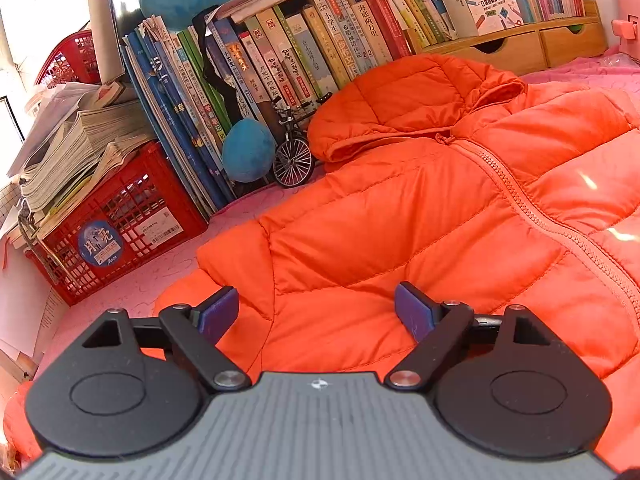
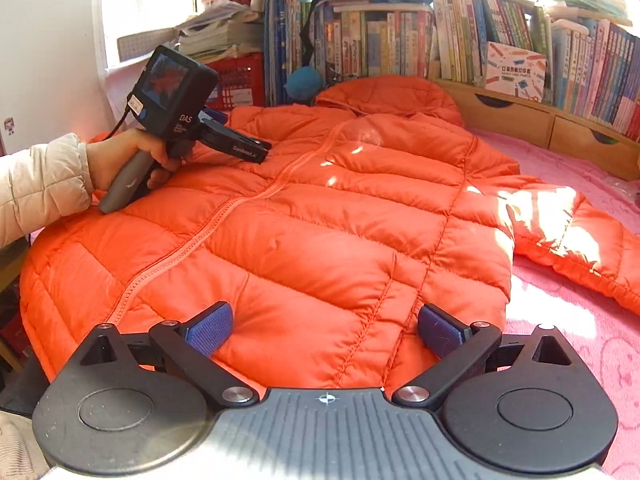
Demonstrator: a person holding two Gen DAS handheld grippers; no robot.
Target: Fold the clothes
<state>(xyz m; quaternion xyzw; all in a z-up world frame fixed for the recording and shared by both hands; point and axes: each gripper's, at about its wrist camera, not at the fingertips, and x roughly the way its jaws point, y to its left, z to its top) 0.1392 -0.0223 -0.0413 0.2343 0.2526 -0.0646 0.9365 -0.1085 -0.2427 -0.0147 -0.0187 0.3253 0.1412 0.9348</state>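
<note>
Orange quilted nylon covers most of both views: a puffer jacket lies front-up and zipped on a pink cloth that covers what seems to be a counter, though the surface beneath is hidden. Its hood rests near the row of books, and one sleeve spreads out to the side in the right wrist view. The other sleeve appears to be tucked close along the body, but the fisheye edge makes that hard to confirm.

By its look the jacket is light, soft and springy, with a slick shell likely to slide between pads; a fold will probably puff back up unless pressed flat. The firmer places to take hold are the stitched hem, the cuff and the seam lines, not the smooth padded panels.

The left claw hangs released over the jacket's side, pads spread with fabric beneath them but nothing pinched. The right claw is likewise wide and empty above the hem. A hand in a pale padded sleeve holds the left device. A red crate and a small model bicycle stand beyond.
</note>
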